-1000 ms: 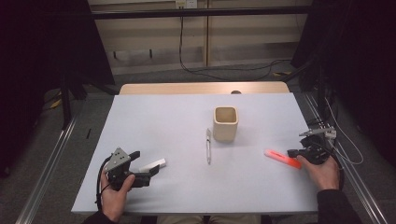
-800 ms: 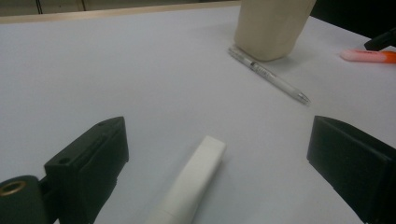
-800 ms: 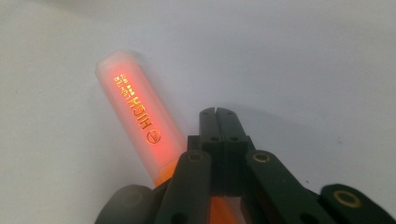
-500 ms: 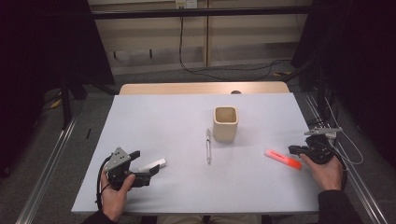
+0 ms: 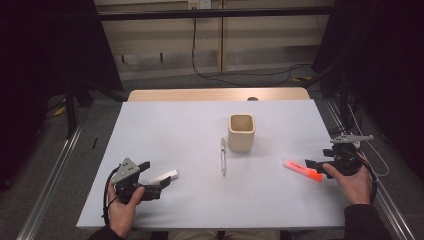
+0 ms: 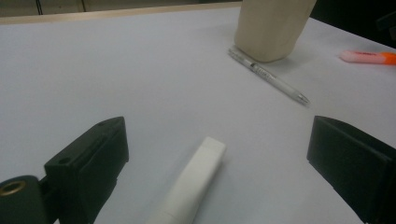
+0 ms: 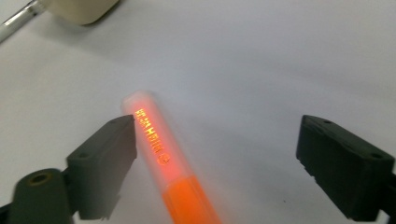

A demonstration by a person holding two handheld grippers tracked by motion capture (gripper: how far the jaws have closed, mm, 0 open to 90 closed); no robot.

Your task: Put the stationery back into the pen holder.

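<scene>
White table (image 5: pixel 165 135), beige cup (image 5: pixel 242 132), interior unseen

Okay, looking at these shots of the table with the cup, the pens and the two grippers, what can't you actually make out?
- Inside of the beige cup: high view, its own walls hide the bottom.
- Lettering on the orange highlighter: right gripper view, glare and blur; its lower end is cut off by the bottom edge.
- White marker: left gripper view, bottom edge cuts off its rear.
- Markings on the clear pen: too small.
- Cup's top: left gripper view, cut off by the upper edge.
</scene>
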